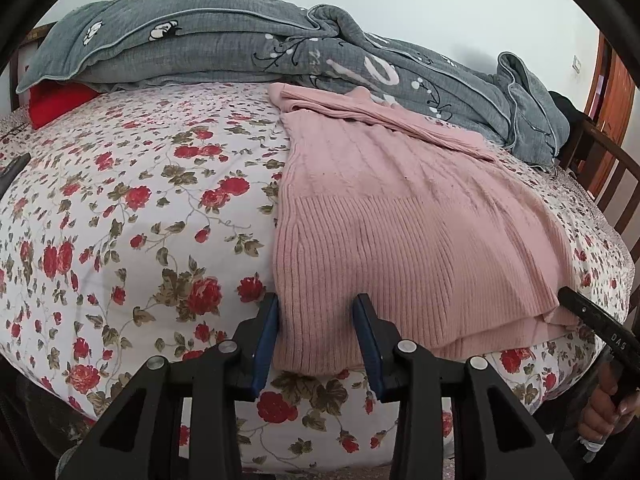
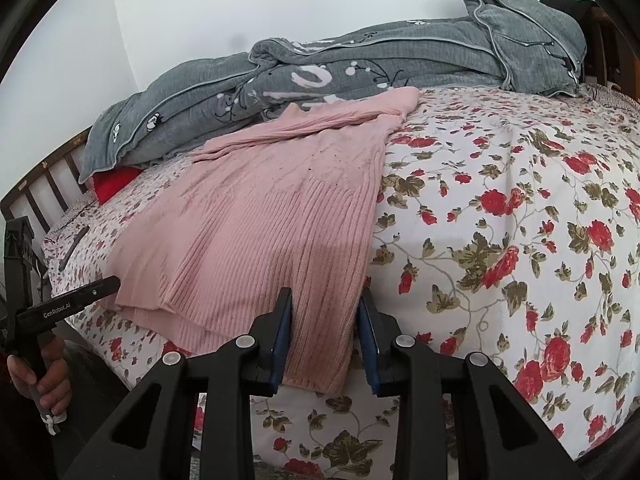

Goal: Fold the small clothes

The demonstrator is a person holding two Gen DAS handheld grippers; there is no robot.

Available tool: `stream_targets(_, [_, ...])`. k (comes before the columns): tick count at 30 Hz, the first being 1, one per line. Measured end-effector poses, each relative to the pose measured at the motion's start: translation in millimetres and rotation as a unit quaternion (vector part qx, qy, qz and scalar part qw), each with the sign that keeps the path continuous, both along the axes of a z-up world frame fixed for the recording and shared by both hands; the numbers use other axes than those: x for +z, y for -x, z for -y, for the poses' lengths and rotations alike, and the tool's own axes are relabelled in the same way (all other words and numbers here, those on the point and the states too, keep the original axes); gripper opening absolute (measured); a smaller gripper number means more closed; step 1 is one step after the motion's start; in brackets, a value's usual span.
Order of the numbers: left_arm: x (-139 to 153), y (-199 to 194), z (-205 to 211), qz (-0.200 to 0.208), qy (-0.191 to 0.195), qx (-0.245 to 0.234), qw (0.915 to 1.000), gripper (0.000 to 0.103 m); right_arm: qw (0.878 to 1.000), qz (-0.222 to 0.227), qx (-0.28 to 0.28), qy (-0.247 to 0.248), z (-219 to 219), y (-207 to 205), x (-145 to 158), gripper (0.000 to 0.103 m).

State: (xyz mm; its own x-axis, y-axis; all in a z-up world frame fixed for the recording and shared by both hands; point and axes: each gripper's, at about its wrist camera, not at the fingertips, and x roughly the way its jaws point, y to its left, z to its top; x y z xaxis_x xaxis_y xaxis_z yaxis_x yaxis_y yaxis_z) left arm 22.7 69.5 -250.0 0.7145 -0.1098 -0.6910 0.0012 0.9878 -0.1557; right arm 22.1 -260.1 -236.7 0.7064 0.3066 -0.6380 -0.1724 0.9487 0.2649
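Both pairs of blue-padded jaws stand part-open astride the near hem of the pink rib-knit sweater (image 1: pixel 404 236), the left gripper (image 1: pixel 316 304) at one hem corner and the right gripper (image 2: pixel 325 298) at the other; whether the pads press the knit is hard to tell. The sweater lies flat on the rose-printed white bedsheet (image 1: pixel 132 216), sleeves folded across its top, its neck end touching the rumpled grey quilt (image 1: pixel 224 52) beyond. A red cloth (image 1: pixel 60 100) shows only partly from beneath that quilt.
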Motion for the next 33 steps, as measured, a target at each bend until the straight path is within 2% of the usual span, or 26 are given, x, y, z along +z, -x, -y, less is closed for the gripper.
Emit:
stream_targets(13, [1.5, 4.1, 7.8, 0.012, 0.001, -0.011, 0.9999, 0.014, 1.0, -0.001, 0.001, -0.008, 2.7, -0.2, -0.3, 0.031])
stream_targets(31, [0.4, 5.8, 7.2, 0.012, 0.017, -0.01, 0.9997, 0.012, 1.0, -0.001, 0.004, -0.009, 2.5, 1.2, -1.5, 0.031])
stream_targets(32, [1.0, 6.5, 6.2, 0.014, 0.022, -0.011, 0.9996, 0.011, 1.0, 0.001, 0.001, -0.01, 2.9, 2.0, -1.4, 0.029])
stream_targets(33, [1.8, 7.2, 4.8, 0.017, 0.026, -0.012, 0.9994, 0.011, 1.0, 0.004, 0.0, -0.012, 3.2, 2.9, -0.9, 0.022])
